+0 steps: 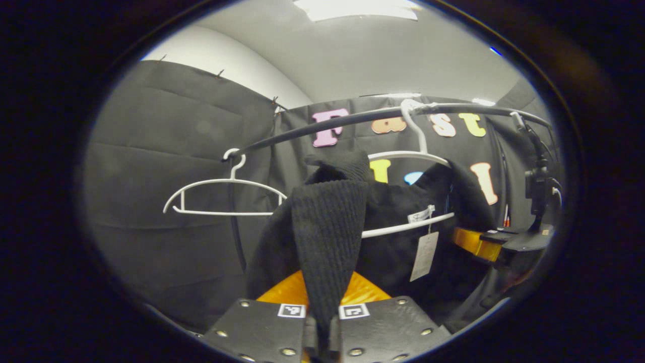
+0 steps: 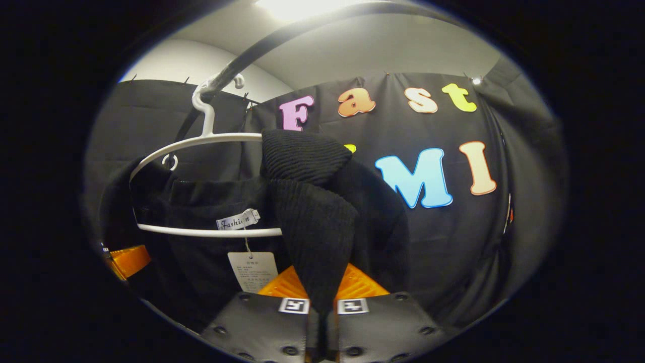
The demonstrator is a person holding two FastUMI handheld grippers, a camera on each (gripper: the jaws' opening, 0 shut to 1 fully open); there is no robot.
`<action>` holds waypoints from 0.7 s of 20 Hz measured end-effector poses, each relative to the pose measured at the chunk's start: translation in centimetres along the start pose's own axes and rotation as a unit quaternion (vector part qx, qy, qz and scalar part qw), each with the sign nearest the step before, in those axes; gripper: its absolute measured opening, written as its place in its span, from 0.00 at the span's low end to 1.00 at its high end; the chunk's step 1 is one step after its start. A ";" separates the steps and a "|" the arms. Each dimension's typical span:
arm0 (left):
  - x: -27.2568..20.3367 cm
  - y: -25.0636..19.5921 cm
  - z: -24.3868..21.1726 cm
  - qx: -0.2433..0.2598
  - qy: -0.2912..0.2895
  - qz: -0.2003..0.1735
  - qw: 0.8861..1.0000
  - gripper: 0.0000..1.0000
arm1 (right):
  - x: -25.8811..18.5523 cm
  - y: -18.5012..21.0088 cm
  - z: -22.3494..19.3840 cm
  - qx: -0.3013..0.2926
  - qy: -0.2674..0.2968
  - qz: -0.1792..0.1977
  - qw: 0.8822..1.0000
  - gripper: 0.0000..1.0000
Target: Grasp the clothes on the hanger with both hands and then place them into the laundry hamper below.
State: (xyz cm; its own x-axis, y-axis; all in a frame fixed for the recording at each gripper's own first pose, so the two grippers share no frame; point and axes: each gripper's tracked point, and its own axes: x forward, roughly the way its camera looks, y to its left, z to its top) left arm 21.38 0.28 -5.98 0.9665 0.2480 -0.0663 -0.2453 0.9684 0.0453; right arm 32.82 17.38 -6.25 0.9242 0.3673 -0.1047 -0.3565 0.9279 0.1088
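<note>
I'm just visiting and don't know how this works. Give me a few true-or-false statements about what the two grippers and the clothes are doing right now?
1. The left gripper is shut on the black knit garment. True.
2. The right gripper hangs open, away from the garment. False: it pinches a fold of the knit fabric between its fingers.
3. The garment hangs on a white hanger hooked over a dark rail. True.
4. A second hanger on the rail carries a red shirt. False: it is bare.
5. A paper tag dangles from the garment. True.
</note>
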 end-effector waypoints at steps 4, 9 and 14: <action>-1.5 0.6 2.9 0.018 -0.035 -0.013 0.999 0.02 | -1.4 -2.3 3.7 -0.042 -0.066 -0.053 0.996 0.07; -3.8 2.5 7.9 0.034 -0.080 -0.003 0.996 0.04 | -2.0 -4.3 6.5 -0.075 -0.111 -0.069 0.989 0.07; -4.9 5.1 12.1 0.057 -0.119 0.008 0.991 0.03 | -2.0 -7.7 8.8 -0.063 -0.136 -0.105 0.983 0.06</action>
State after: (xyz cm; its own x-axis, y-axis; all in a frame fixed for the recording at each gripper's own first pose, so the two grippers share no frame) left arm 16.27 3.64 6.68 0.9565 0.2363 0.1711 -0.2632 0.9518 0.1573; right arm 34.93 8.99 1.80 0.9756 0.1513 0.1592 -0.1513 0.9884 -0.0124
